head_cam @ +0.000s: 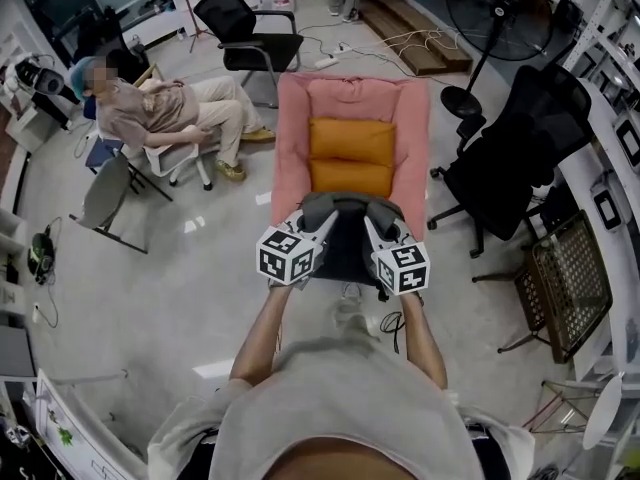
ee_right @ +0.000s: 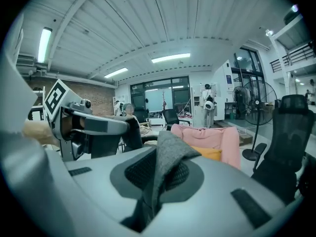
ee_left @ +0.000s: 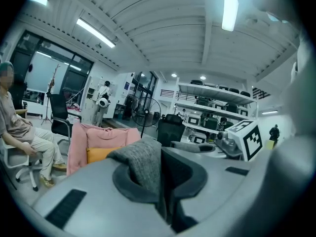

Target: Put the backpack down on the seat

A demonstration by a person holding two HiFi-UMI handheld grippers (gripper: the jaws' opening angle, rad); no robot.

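Both pairs of jaws are clenched nearly tight, the left gripper (head_cam: 322, 226) and the right gripper (head_cam: 377, 230) each pinching a fold of the backpack (head_cam: 347, 240). The grey pack hangs between them in the air, just short of the pink seat's (head_cam: 293, 138) near edge. Best to carry it forward level over the orange cushions (head_cam: 350, 140), both hands even, lowering until the base rests before loosening. A black office chair (head_cam: 520, 158) stands near the seat.

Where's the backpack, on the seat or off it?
Off it. The backpack hangs just in front of the pink seat, with the left gripper and right gripper shut on its grey fabric.
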